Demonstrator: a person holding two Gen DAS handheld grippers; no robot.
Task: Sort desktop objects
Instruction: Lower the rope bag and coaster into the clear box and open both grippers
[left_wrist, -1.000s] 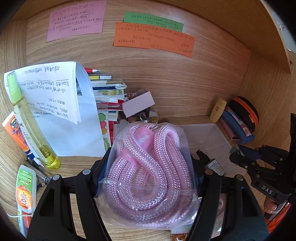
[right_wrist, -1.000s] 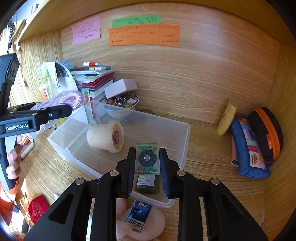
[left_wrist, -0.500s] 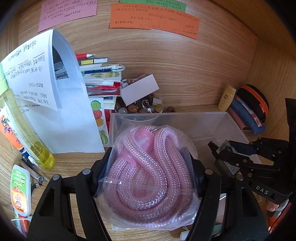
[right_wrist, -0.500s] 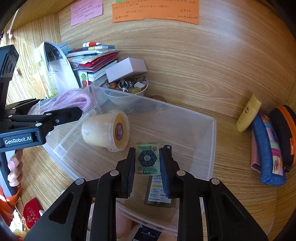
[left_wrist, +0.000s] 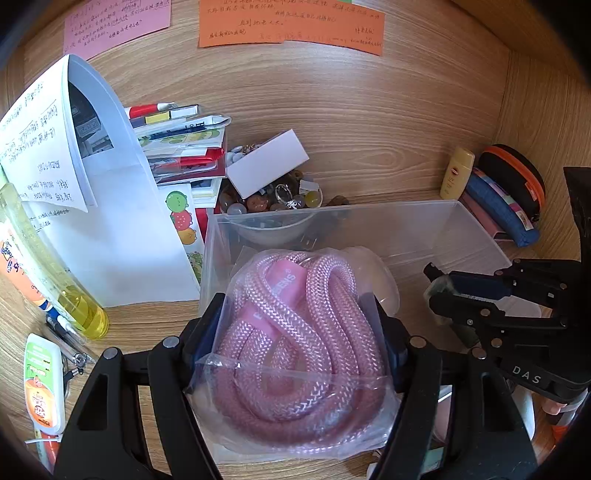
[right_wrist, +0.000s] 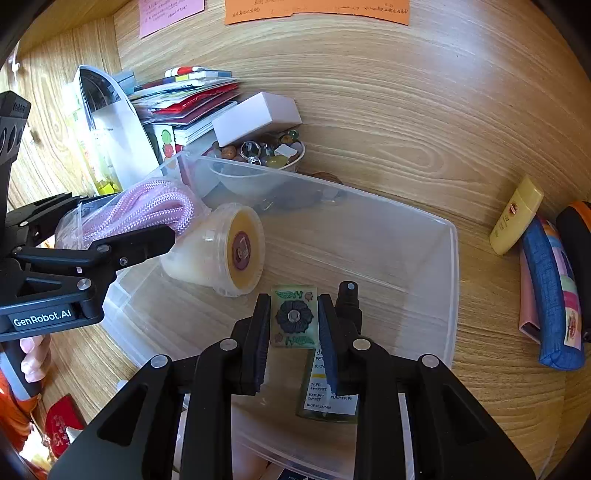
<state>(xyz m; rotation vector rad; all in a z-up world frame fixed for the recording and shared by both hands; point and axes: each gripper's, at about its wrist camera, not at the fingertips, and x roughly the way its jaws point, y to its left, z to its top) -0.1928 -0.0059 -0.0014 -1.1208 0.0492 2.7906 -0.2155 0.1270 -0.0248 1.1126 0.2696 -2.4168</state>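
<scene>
Bagged pink braided rope (left_wrist: 295, 332) sits clamped in the left gripper (left_wrist: 295, 343) above the near-left end of the clear plastic bin (right_wrist: 448, 258). Inside lie a lidded cream cup (right_wrist: 221, 254) on its side and a green spray bottle (right_wrist: 328, 387). The right gripper (right_wrist: 293, 332) pinches a small green flower-printed tile (right_wrist: 294, 317) above the bin floor.

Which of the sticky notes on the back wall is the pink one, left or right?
The left one: the pink note sits left of the orange note.
</scene>
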